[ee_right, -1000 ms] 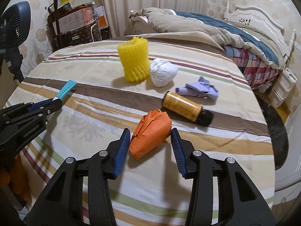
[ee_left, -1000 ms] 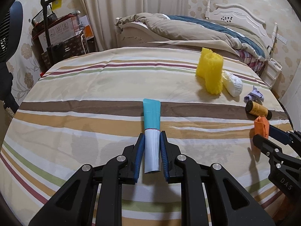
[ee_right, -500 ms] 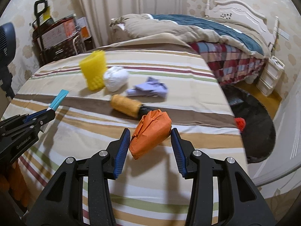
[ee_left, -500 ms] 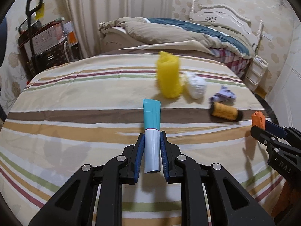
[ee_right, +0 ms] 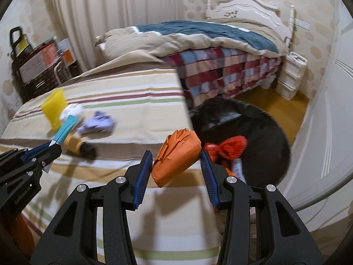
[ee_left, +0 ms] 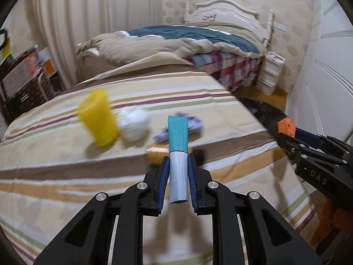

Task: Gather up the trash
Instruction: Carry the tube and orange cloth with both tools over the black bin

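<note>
The right gripper clamped an orange packet between its blue pads above the edge of a striped table, beside a black trash bag on the floor that already held red and orange scraps. At left, the left gripper gripped a teal-and-white tube. A yellow net sleeve, a white wad, a purple crumpled paper and a yellow bottle lay blurred on the cloth.
</note>
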Available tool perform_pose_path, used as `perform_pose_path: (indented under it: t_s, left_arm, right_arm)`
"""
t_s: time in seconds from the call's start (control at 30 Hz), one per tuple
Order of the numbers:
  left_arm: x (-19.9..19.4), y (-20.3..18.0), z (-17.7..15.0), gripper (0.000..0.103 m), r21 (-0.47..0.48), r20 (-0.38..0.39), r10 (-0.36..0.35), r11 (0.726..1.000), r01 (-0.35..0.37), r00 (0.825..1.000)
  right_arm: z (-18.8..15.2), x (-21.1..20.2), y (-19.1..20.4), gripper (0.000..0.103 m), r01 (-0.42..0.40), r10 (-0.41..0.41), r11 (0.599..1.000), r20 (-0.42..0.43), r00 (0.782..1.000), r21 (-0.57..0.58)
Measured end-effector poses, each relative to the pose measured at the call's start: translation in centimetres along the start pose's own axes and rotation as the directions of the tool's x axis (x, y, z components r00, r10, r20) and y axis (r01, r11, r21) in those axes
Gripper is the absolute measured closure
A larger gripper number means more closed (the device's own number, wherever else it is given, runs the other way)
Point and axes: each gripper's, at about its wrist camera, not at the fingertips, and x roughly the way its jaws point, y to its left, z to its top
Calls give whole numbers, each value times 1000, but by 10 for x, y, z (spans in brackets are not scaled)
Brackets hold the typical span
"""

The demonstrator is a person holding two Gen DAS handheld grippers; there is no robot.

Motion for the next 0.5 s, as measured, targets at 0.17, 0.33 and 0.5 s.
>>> perform_pose_path:
  t_s: [0.17, 0.33, 0.5]
  left_arm:
    - [15, -34, 17, 83, 41, 14, -36, 999, 36, 999]
    - [31, -63, 32, 83, 67, 17, -67, 996, 66, 998]
    - [46, -84, 43, 83, 89, 6, -77, 993, 76, 997]
  right_arm:
    - [8, 8, -35, 59, 48, -48, 998, 8, 999, 30]
    - [17, 19, -67, 59, 77, -78, 995, 1, 997, 65]
    - [19, 28, -92, 59, 98, -97, 990, -9, 995, 97]
